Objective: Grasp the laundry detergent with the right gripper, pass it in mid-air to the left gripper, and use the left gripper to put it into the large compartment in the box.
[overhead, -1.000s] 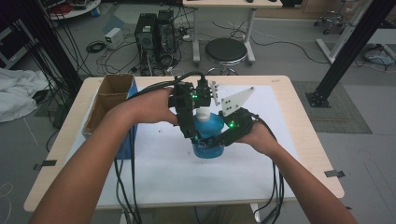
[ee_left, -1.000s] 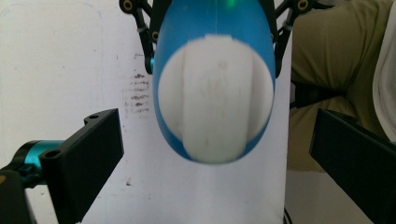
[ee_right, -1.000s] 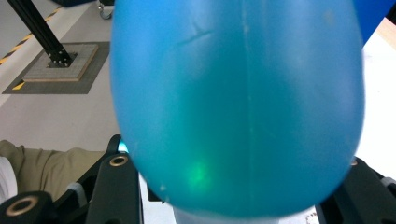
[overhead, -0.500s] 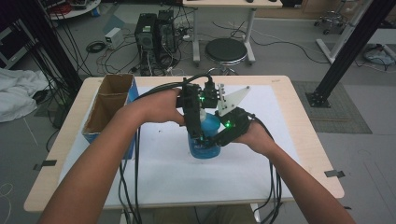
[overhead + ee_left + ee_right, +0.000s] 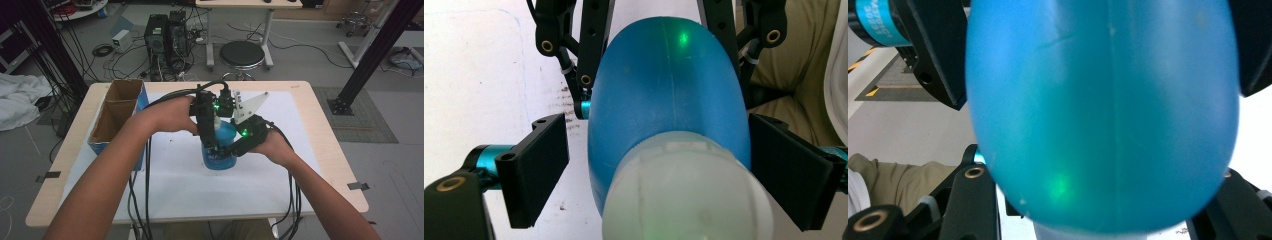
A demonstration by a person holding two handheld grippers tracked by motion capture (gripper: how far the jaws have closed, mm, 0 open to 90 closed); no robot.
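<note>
A blue plastic bottle (image 5: 220, 156) with a white cap (image 5: 684, 195) stands on the white sheet at the table's middle. My right gripper (image 5: 229, 149) comes in from the right and is shut on the bottle's blue body (image 5: 1103, 115). Its black arms (image 5: 591, 45) lie against both sides of the bottle. My left gripper (image 5: 212, 127) points down over the bottle's top. Its jaws have just been closing, with the cap between them. The left pad (image 5: 536, 170) stands clear of the bottle, and the right pad (image 5: 794, 172) lies close beside it.
An open cardboard box (image 5: 117, 112) with a blue side stands at the table's left edge. A white sheet (image 5: 200, 192) covers the tabletop's middle. Black cables (image 5: 145, 200) trail off the front edge. A stool (image 5: 242, 52) and computer cases stand beyond the table.
The left gripper has come down a little over the bottle's top, and its jaws have narrowed around the cap. The right gripper and the bottle have barely shifted.
</note>
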